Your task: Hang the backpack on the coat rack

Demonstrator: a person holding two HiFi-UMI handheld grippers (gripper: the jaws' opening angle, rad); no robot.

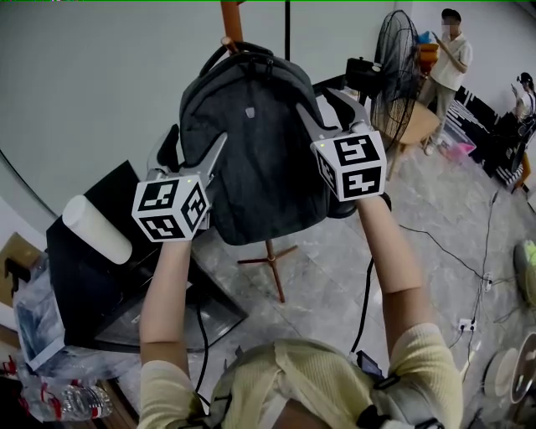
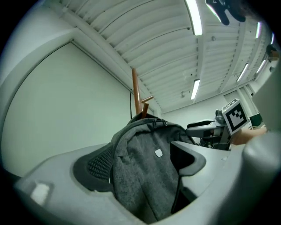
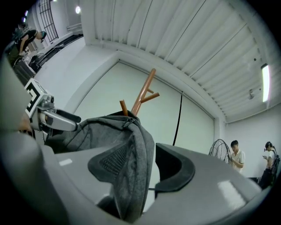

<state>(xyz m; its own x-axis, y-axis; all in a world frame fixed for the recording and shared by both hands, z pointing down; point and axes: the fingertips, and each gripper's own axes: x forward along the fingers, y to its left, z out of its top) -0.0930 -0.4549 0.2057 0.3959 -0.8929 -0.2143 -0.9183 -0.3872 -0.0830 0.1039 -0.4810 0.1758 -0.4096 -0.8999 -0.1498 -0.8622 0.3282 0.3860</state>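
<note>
Left claw (image 1: pixel 194 144) is spread wide, with the backpack (image 1: pixel 255 142) between its jaws. In the left gripper view the fabric covers part of one pad and there's a dark gap at the other, so I read no pinch. Right claw (image 1: pixel 322 102) is spread too. A fold of the bag's side lies against one pad, and pale wall shows between the fabric and the other.

The bag sits up between the two claws, with its top handle (image 1: pixel 230 52) just past the tips, against the coat rack (image 1: pixel 231 21). I can't tell if the handle is over a peg, since the bag hides that spot. The gripper views show only peg ends above the zip.

The rack pole is hidden behind the bag and its top is cut by the frame edge. The claw bodies cut off the bag's bottom in both gripper views. A fan (image 1: pixel 394 71) stands beyond the right claw, off to its right.
</note>
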